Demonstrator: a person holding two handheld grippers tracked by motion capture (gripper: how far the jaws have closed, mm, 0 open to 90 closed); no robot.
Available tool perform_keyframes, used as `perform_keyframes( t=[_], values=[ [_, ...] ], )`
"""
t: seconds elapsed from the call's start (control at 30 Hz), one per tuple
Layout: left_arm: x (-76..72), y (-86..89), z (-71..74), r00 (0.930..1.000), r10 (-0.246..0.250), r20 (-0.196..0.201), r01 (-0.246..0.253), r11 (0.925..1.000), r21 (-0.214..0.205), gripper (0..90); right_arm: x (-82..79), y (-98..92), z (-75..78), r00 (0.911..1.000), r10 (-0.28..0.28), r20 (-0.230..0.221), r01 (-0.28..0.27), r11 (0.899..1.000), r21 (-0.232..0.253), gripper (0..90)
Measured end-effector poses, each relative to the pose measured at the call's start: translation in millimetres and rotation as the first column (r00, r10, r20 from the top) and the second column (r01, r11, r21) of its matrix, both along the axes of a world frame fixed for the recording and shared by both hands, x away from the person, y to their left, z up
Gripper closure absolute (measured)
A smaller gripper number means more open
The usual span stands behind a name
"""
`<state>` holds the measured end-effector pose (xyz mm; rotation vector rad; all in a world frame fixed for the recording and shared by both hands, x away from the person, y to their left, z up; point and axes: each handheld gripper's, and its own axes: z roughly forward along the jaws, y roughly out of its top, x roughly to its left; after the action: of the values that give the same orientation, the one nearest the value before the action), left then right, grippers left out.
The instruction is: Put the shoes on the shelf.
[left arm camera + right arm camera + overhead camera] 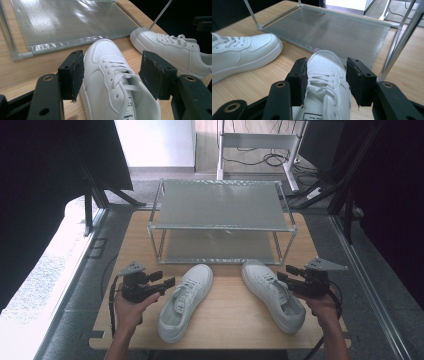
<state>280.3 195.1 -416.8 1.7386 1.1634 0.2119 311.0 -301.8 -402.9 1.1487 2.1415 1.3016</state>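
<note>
The right shoe (327,82) is straddled, toe toward 12 o'clock, by the right gripper (327,77), fingers apart, unclamped.

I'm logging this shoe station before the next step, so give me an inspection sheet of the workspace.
Surface: wooden table, bare around the shoes.
Job's things: left white sneaker and right white sneaker lie in front of the two-tier metal rack, toes toward it; rack shelves bare.
Clutter: nothing seen.
Grippers: left gripper open, jaws either side of the left sneaker; right gripper open over the right sneaker.
Cables: a gripper cable trails beside the left hand; floor cables lie beyond the rack.
Surroundings: dark curtains, grey floor.
</note>
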Motion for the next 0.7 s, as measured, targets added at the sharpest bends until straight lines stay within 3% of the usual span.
perform_keyframes(
  t=[0.17, 0.3, 0.43, 0.53, 0.7],
  values=[
    [-2.6, -2.4, 1.1, 0.9999, -0.006, 0.015, 0.006, 1.0, -0.002, 36.1, -7.4, -10.1, -13.7, 0.9997, -0.01, -0.022, 0.01, 1.0, -0.005, 52.5],
    [-12.0, -9.8, 10.1, 0.9984, -0.028, 0.049, 0.027, 0.9991, 0.034, 36.4, -12.1, -15.9, -17.8, 0.9991, -0.027, -0.033, 0.026, 1.0, -0.016, 52.1],
    [-13.5, -18.0, 4.6, 0.9986, -0.051, 0.012, 0.05, 0.9936, 0.101, 36.9, -11.4, -19.0, -19.4, 0.9984, -0.038, -0.042, 0.038, 0.999, -0.013, 51.6],
    [-11.1, -21.3, -3.9, 0.9996, -0.027, 0.002, 0.026, 0.9919, 0.124, 37.7, -9.9, -19.5, -21.1, 0.9978, -0.041, -0.051, 0.041, 0.999, -0.007, 51.4],
    [-10.6, -29.0, -13.5, 0.9992, -0.033, -0.022, 0.037, 0.9803, 0.194, 38.0, -8.6, -21.4, -22.2, 0.9974, -0.034, -0.064, 0.033, 0.999, -0.009, 50.2]
  ],
)
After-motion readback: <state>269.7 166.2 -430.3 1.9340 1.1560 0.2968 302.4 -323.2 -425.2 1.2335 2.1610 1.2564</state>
